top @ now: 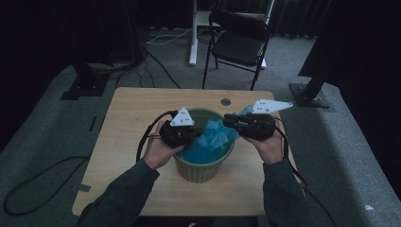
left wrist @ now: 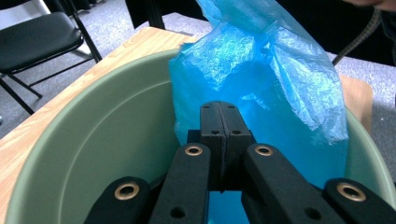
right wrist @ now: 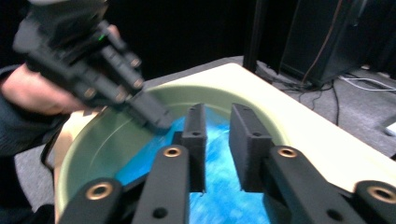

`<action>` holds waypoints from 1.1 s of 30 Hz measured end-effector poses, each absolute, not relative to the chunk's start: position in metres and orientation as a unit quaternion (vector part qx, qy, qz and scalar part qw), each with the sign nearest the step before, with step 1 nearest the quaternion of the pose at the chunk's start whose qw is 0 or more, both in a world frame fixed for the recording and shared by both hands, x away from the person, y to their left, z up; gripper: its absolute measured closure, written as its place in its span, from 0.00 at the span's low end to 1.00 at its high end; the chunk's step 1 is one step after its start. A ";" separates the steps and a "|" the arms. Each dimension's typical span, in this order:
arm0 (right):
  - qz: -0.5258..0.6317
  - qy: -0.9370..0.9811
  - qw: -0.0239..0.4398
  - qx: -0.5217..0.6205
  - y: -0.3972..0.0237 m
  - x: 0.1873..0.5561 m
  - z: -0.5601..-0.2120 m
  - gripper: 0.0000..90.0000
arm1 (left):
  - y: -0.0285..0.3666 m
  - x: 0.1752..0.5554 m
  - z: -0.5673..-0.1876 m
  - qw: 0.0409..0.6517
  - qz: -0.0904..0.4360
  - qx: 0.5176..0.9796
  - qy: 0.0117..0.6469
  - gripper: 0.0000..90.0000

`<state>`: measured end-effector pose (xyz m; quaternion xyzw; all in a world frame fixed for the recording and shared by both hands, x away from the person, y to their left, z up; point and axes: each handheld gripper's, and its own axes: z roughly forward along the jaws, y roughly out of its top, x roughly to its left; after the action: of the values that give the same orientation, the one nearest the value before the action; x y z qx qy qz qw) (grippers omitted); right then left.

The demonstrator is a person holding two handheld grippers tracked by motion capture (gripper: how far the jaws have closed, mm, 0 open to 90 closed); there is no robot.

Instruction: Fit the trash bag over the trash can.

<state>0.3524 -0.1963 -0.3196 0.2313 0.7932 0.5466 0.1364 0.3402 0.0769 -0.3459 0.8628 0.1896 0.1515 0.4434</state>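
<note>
One green bin (top: 204, 165) stands at the near middle of the worktop (top: 127, 137), and one blue plastic bag (top: 213, 137) sits inside it, its crumpled top rising above the rim toward the right. Two grippers work over it. The left gripper (top: 193, 132) comes over the bin's left rim with its jaws pressed together; in the left gripper view a thin fold of the bag (left wrist: 261, 88) appears to be pinched between them. The right gripper (top: 227, 120) reaches in from the right; its jaws stand a little apart, the bag (right wrist: 219, 154) showing in the gap, with no pad seen pressing on it.

The worktop is pale wood with rounded corners and one small round hole (top: 225, 101) near its far edge. Grey carpet lies around it, with one black folding chair (top: 238, 42) beyond the far side and cables trailing across the floor. The room is dim; the far corners are dark, and the bag's lower part is hidden inside the bin.
</note>
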 end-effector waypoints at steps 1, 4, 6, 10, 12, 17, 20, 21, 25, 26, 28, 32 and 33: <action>0.544 0.794 0.137 0.237 -0.196 0.354 -0.319 0.86 | 0.077 0.339 -0.346 0.444 0.151 0.863 0.188 1.00; 0.533 0.796 0.138 0.251 -0.191 0.360 -0.319 0.81 | 0.076 0.334 -0.347 0.447 0.148 0.863 0.182 1.00; 0.527 0.799 0.136 0.255 -0.187 0.363 -0.321 0.78 | 0.075 0.331 -0.348 0.448 0.145 0.864 0.179 1.00; 0.523 0.808 0.118 0.244 -0.181 0.363 -0.326 0.71 | 0.076 0.327 -0.350 0.447 0.145 0.865 0.176 1.00; 0.517 0.815 0.114 0.238 -0.179 0.361 -0.329 0.68 | 0.076 0.326 -0.351 0.446 0.144 0.866 0.175 1.00; 0.502 0.828 0.098 0.230 -0.175 0.360 -0.332 0.65 | 0.073 0.323 -0.354 0.444 0.140 0.868 0.170 1.00; 0.497 0.832 0.092 0.227 -0.173 0.360 -0.333 0.67 | 0.073 0.321 -0.355 0.443 0.140 0.870 0.167 1.00; 0.492 0.836 0.090 0.226 -0.173 0.360 -0.334 0.67 | 0.073 0.321 -0.355 0.443 0.140 0.870 0.167 1.00; 0.465 0.851 0.086 0.228 -0.170 0.360 -0.341 0.85 | 0.072 0.320 -0.358 0.439 0.137 0.872 0.166 1.00; 0.465 0.851 0.086 0.228 -0.170 0.360 -0.341 0.85 | 0.072 0.320 -0.358 0.439 0.137 0.872 0.166 1.00; 0.464 0.852 0.084 0.226 -0.170 0.360 -0.342 0.94 | 0.073 0.320 -0.358 0.439 0.135 0.873 0.166 0.99; 0.463 0.854 0.089 0.222 -0.169 0.357 -0.342 0.98 | 0.078 0.322 -0.356 0.448 0.138 0.865 0.178 0.91; 0.463 0.854 0.091 0.221 -0.169 0.356 -0.342 0.98 | 0.080 0.323 -0.354 0.451 0.136 0.863 0.184 0.88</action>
<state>0.3559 -0.1688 -0.3420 0.2210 0.8537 0.4628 0.0905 0.3231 0.0800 -0.3541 0.8625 0.1842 0.1364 0.4512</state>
